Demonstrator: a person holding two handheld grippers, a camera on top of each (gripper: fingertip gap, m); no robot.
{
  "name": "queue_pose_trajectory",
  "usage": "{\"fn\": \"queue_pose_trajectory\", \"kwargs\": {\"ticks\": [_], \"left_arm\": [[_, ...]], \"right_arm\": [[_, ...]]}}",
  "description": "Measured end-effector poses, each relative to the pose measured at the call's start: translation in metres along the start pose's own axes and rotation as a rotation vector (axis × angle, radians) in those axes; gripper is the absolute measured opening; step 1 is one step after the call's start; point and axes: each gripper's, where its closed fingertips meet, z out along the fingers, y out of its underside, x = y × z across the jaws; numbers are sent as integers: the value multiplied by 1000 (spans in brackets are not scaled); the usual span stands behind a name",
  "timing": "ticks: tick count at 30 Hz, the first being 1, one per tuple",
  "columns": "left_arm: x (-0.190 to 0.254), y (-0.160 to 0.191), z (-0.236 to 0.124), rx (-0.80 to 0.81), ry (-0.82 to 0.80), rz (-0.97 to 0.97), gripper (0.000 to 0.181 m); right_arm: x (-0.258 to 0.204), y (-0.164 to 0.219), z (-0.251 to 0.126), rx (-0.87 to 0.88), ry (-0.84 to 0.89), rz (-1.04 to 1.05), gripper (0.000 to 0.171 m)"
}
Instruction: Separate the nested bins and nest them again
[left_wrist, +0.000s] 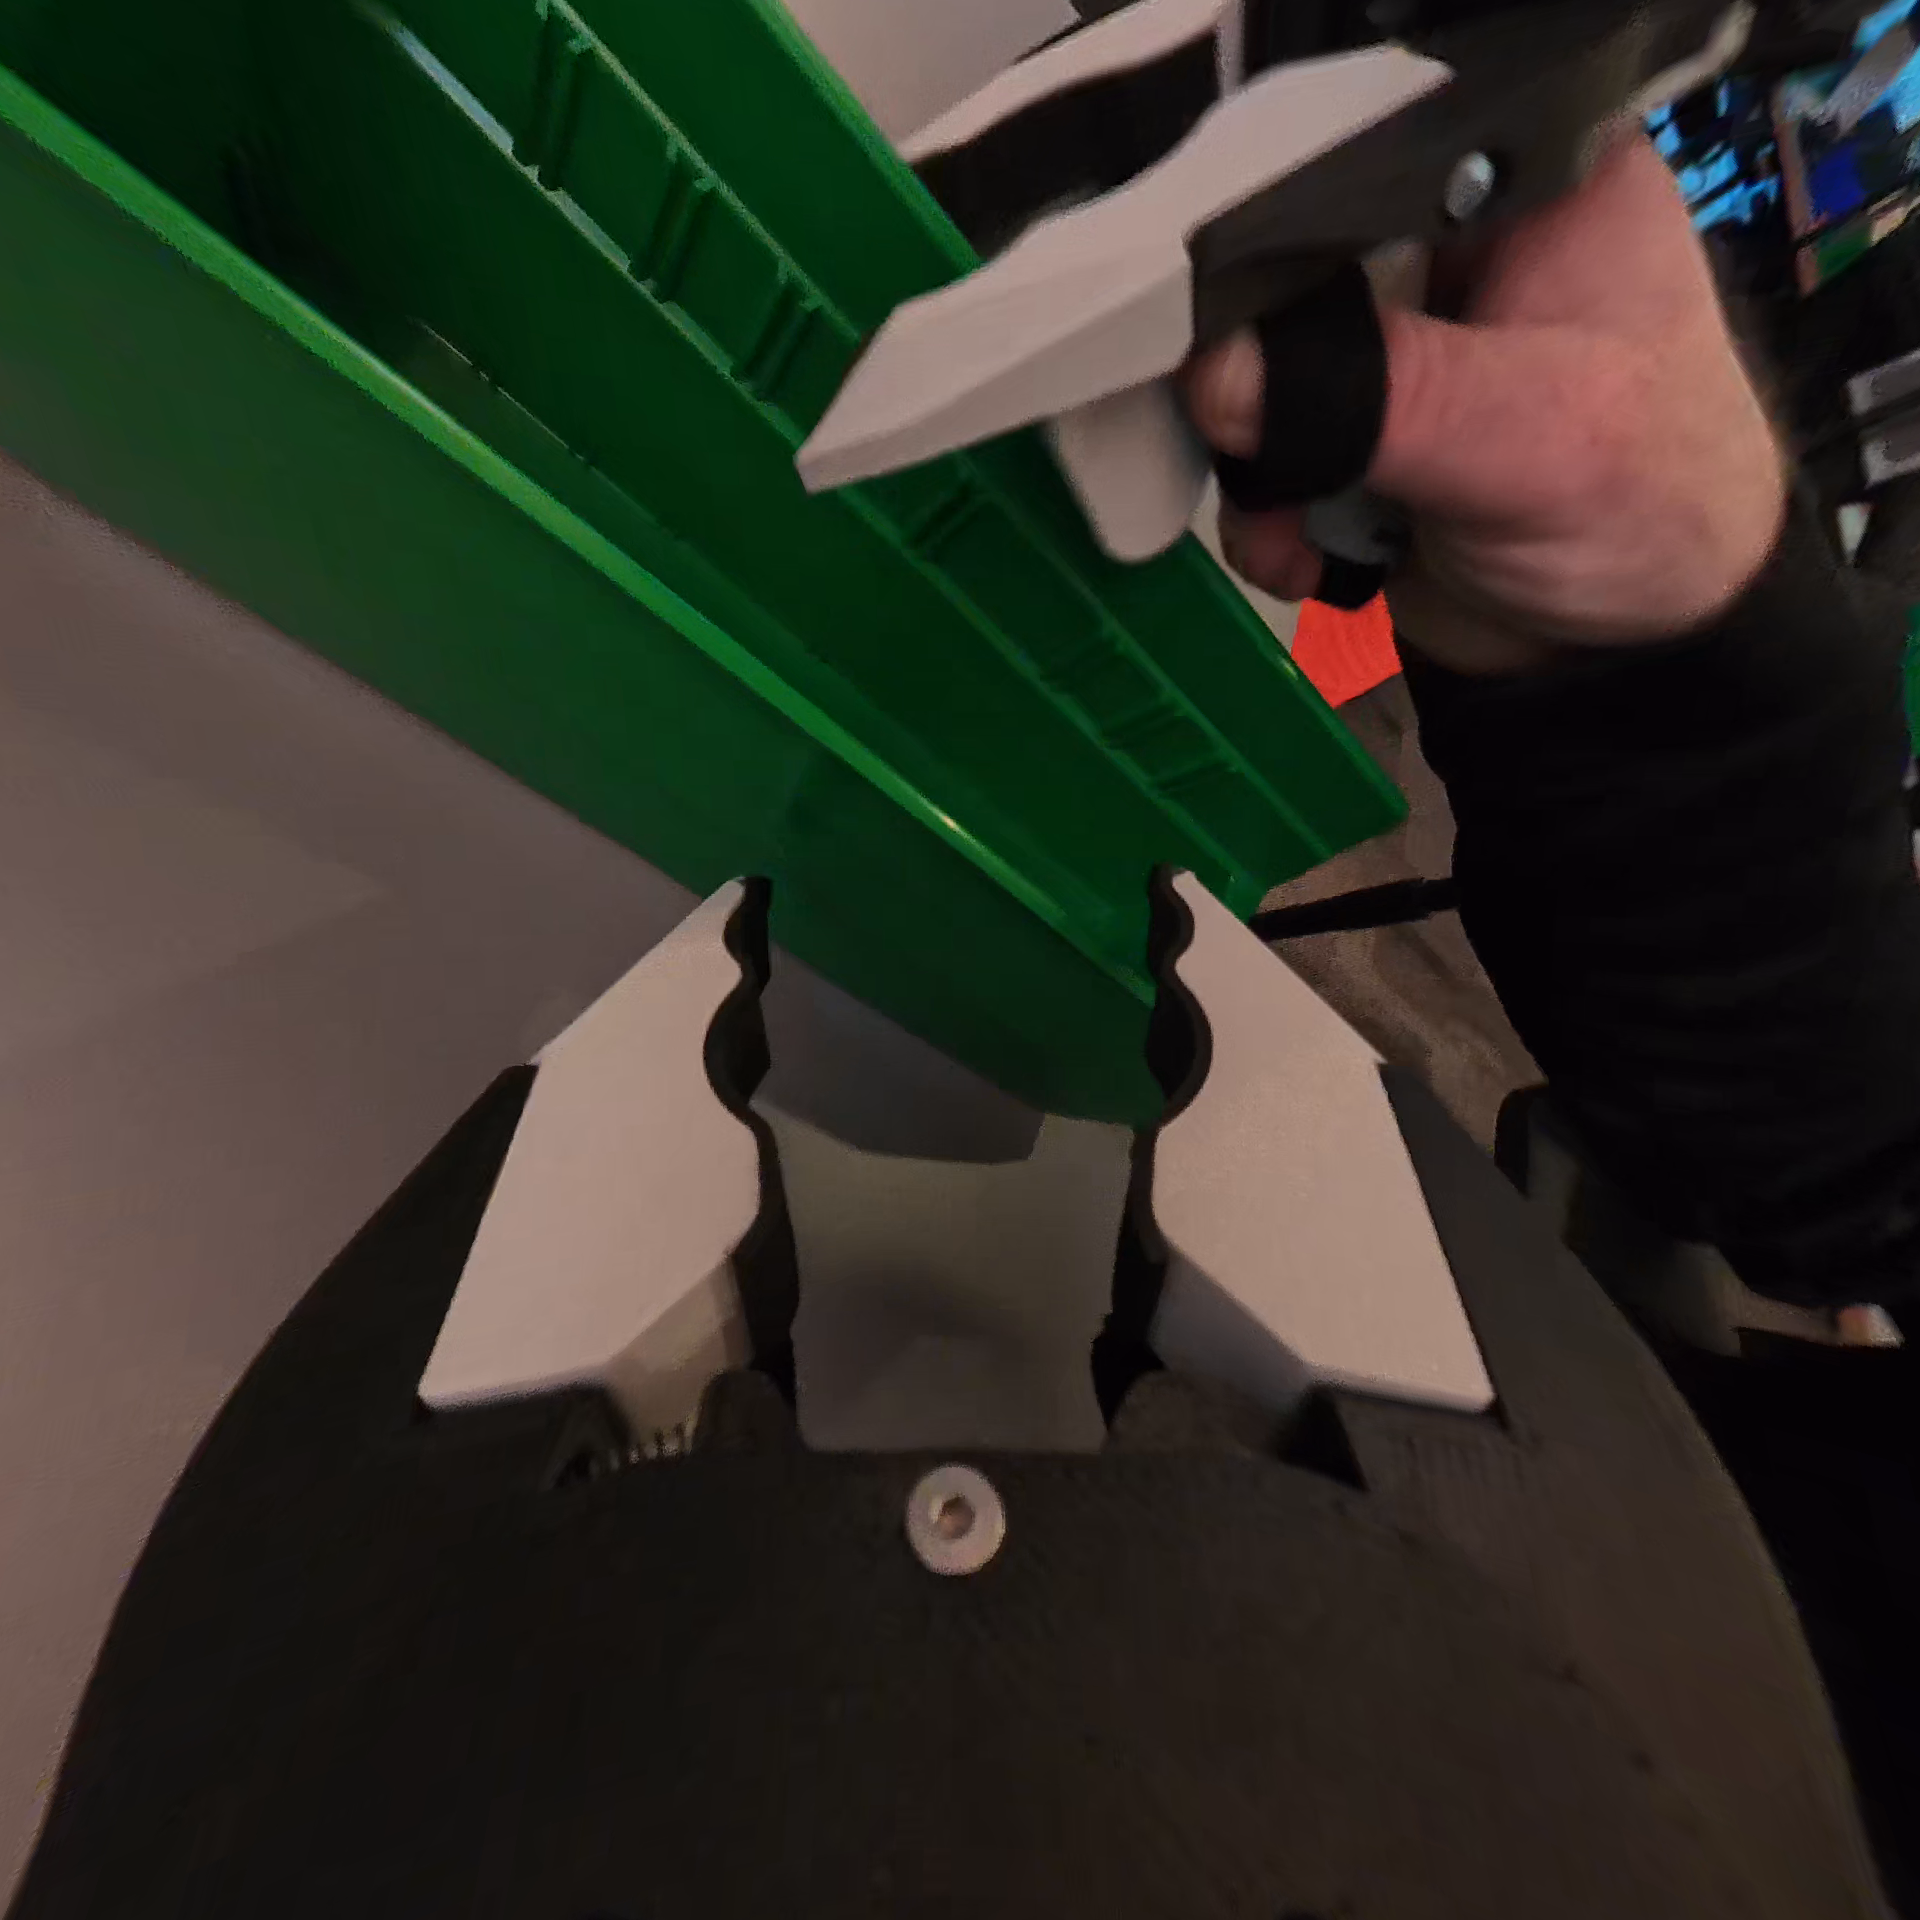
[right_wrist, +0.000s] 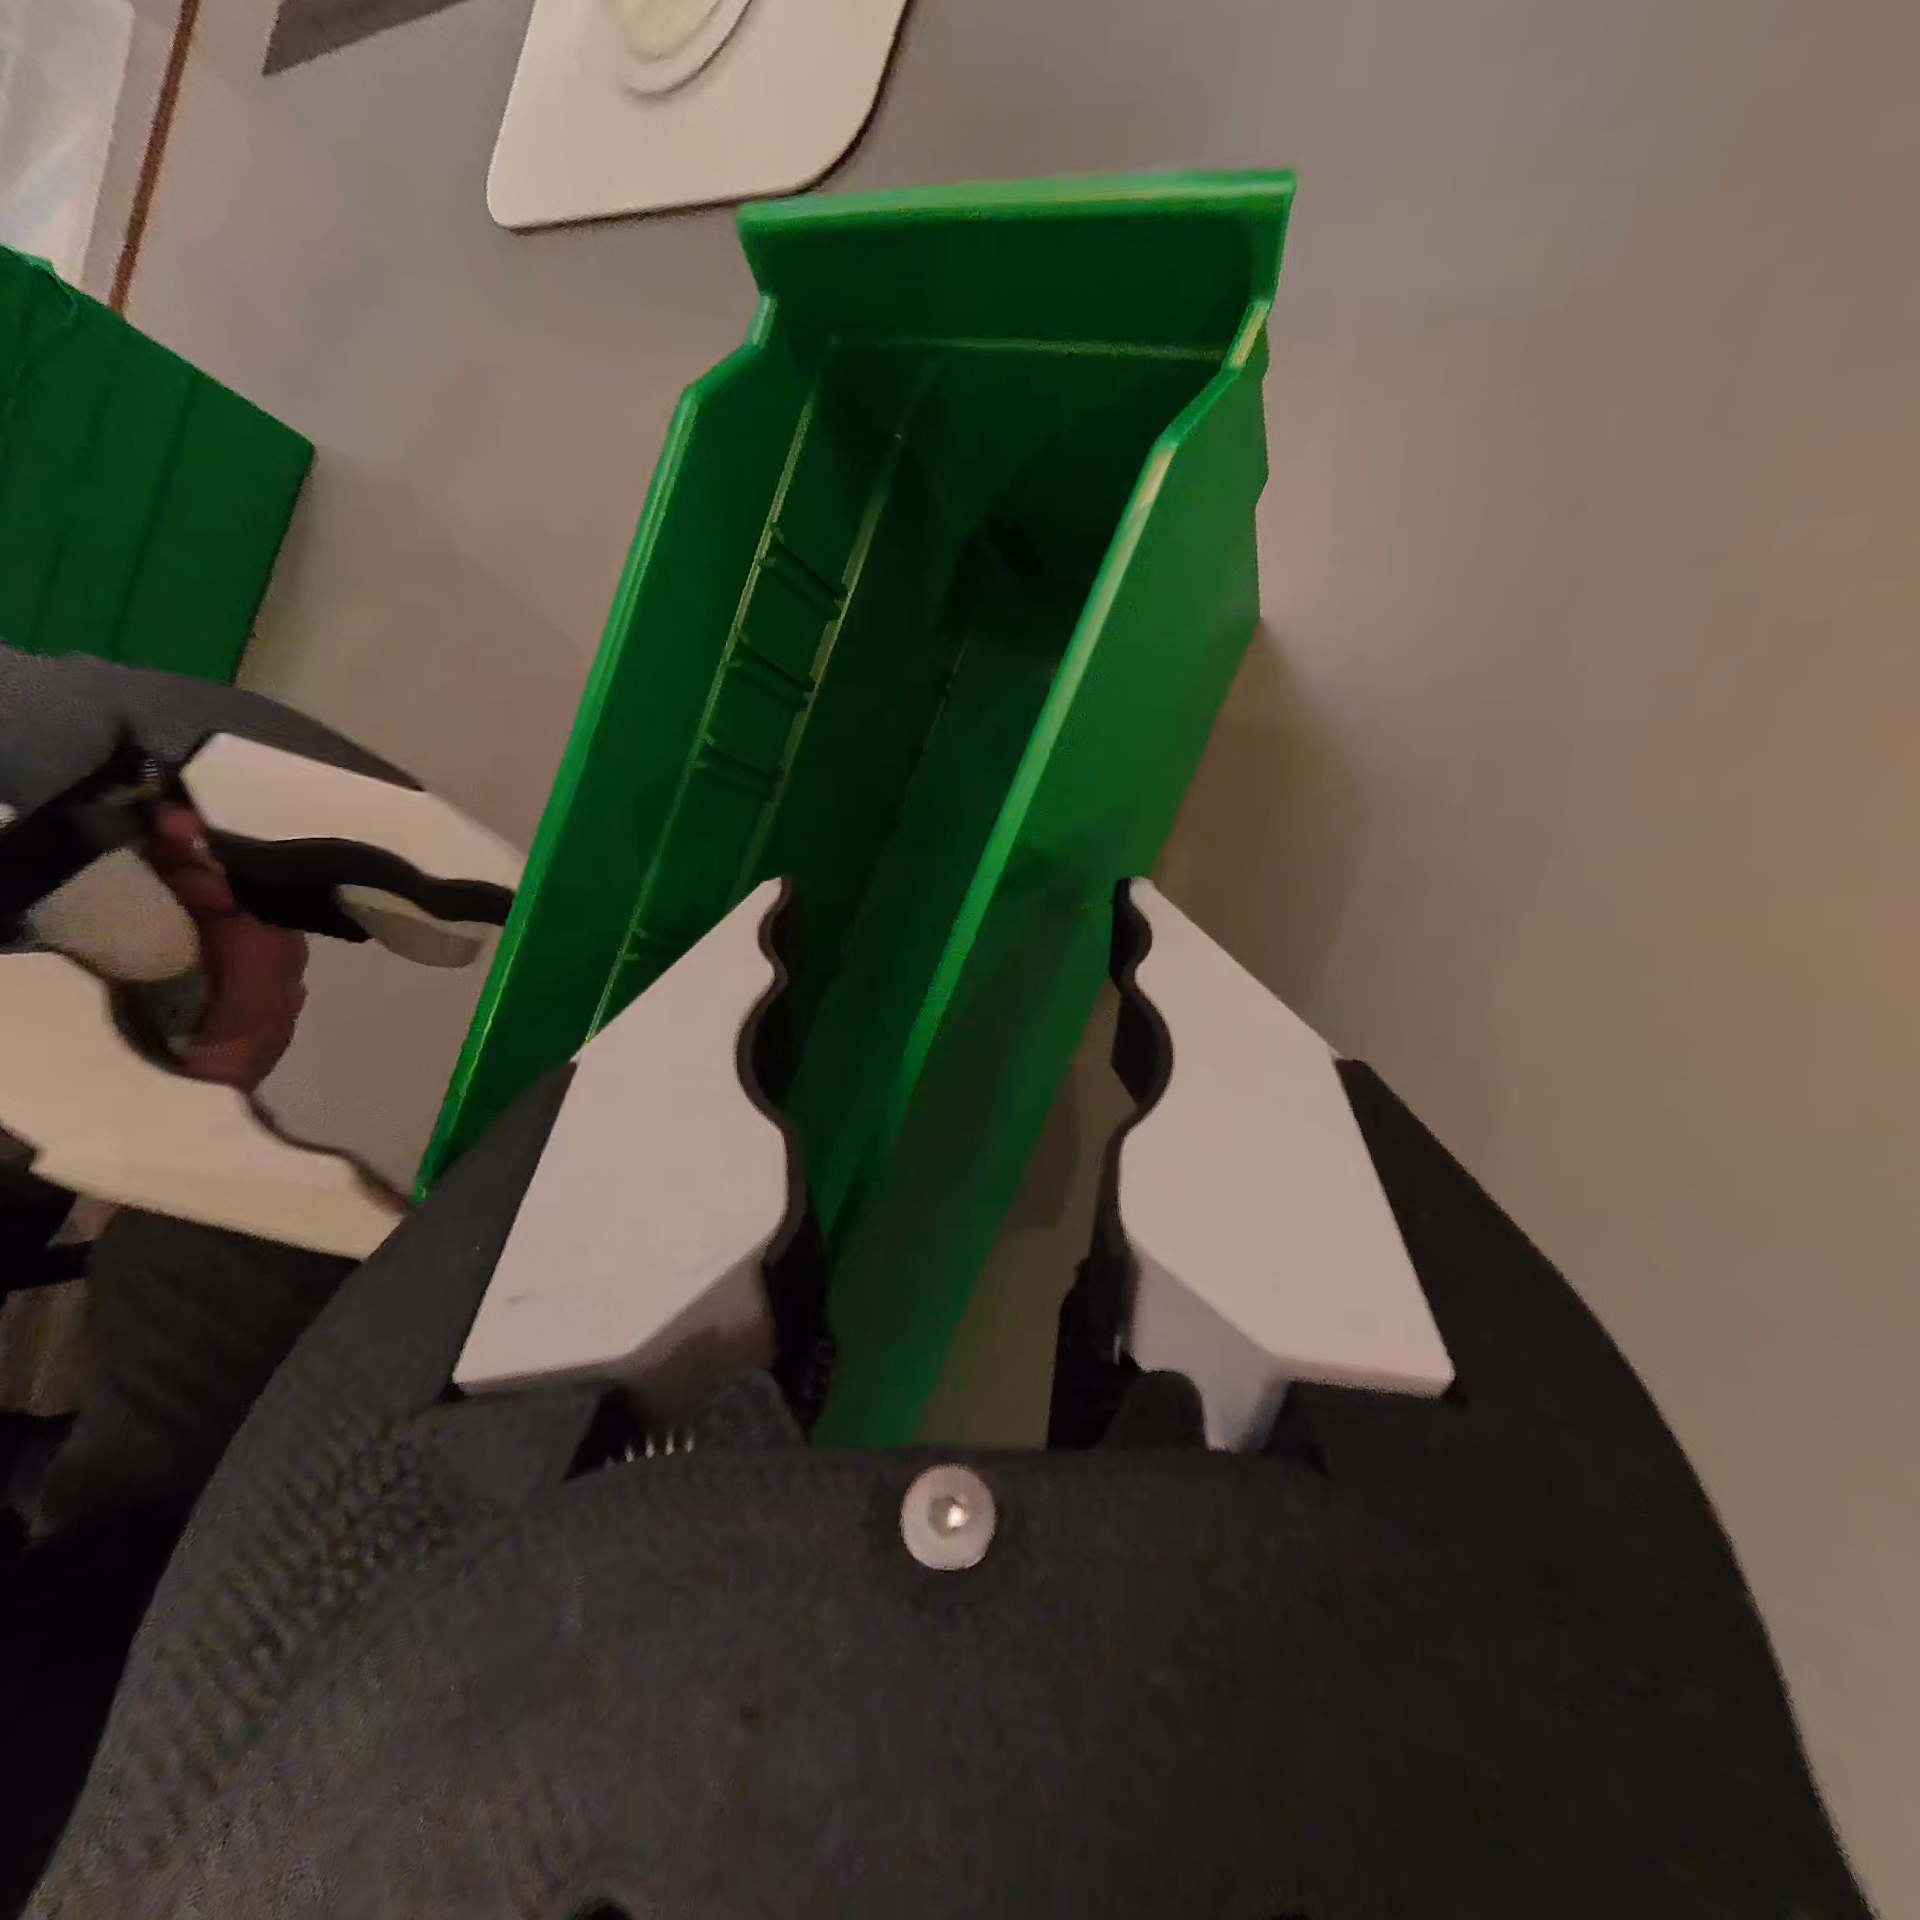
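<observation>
A long green bin (left_wrist: 582, 582) lies tilted over the grey table, its near end raised. My left gripper (left_wrist: 961, 914) has one finger at the bin's bottom edge and the other at its rim, closed across the side wall at the near corner. In the right wrist view the same bin (right_wrist: 1143, 665) runs away from me. My right gripper (right_wrist: 951, 904) is open and straddles the bin's right wall, left finger inside, right finger outside. The right gripper also shows in the left wrist view (left_wrist: 997, 281). A second green bin (right_wrist: 125, 488) stands apart at the left.
A white rounded square pad (right_wrist: 696, 104) lies on the table (right_wrist: 1558, 727) beyond the bin. A person's hand (left_wrist: 1538, 447) and dark clothing fill the right of the left wrist view. The table edge and floor (left_wrist: 1382, 987) lie close to the bin's near end.
</observation>
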Motion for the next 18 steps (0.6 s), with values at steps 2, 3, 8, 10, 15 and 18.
{"fn": "queue_pose_trajectory", "kwargs": {"ticks": [2, 3, 8, 10, 15, 18], "left_arm": [[5, 1, -25, 45, -29, 54, 76], [6, 1, -44, 78, -52, 68, 78], [-44, 35, -186, 75, -538, 126, 114], [-69, 59, -255, 45, -729, 81, 136], [-120, 125, -397, 66, -1002, -156, 141], [-145, 171, -425, 20, -1005, -307, 142]], "right_arm": [[1, -5, -5, 24, -2, -2, 59], [1, -7, -6, 30, -1, -8, 59], [-7, -7, -3, 17, -21, -31, 62], [-8, -5, 0, -3, -9, -50, 63], [-7, -2, 1, -27, 22, -76, 61], [-8, -1, 2, -34, 20, -77, 62]]}}
